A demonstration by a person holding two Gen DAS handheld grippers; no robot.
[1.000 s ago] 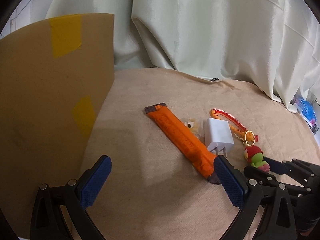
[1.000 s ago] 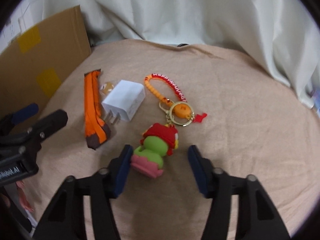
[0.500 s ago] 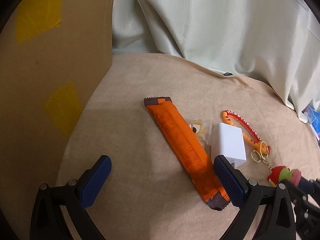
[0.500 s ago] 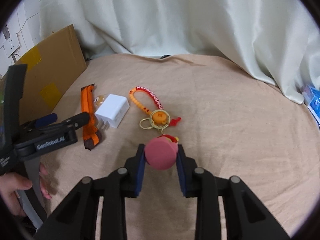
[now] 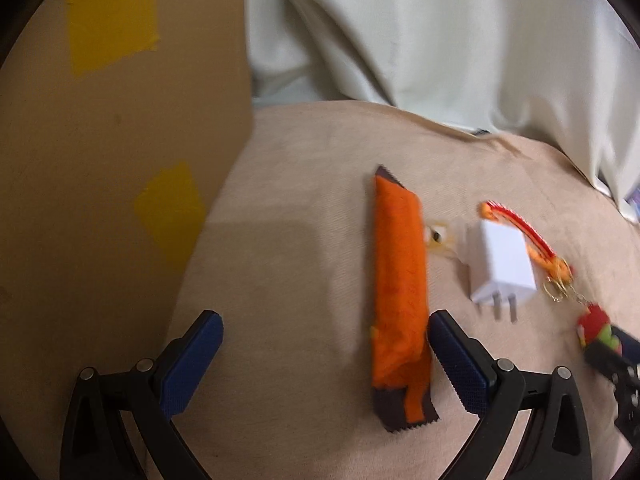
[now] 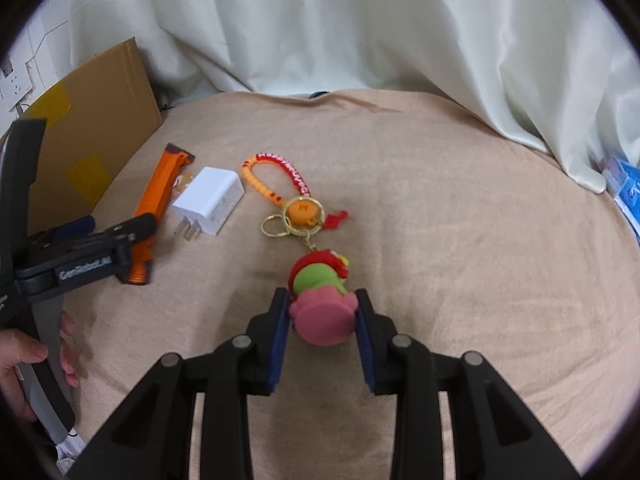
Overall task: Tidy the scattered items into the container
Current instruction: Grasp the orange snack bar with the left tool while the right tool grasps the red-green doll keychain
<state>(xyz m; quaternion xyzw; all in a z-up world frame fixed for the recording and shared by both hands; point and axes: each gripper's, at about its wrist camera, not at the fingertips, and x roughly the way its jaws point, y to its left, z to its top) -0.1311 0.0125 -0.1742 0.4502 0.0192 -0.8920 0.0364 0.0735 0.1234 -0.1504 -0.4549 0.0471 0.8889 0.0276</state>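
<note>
Beige-cloth counter point(image 6: 460, 220), right tongs point(image 6: 322, 322) clamped on green-and-red rubber figurine point(image 6: 320, 292) chained to beaded orange keyring strap point(image 6: 276, 178), left tongs point(image 5: 324, 360) wide around orange snack wrapper point(image 5: 400, 280); risk: trailing strap snagging white plastic charger point(image 6: 210, 200).

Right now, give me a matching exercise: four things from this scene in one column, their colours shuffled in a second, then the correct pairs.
Things:
1. snack bar wrapper
2. wall charger
3. cardboard box
4. toy's base, held in the right tool

Colours:
A. white
B. pink
C. orange
D. brown with yellow tape

Pairs: 1-C, 2-A, 3-D, 4-B
</note>
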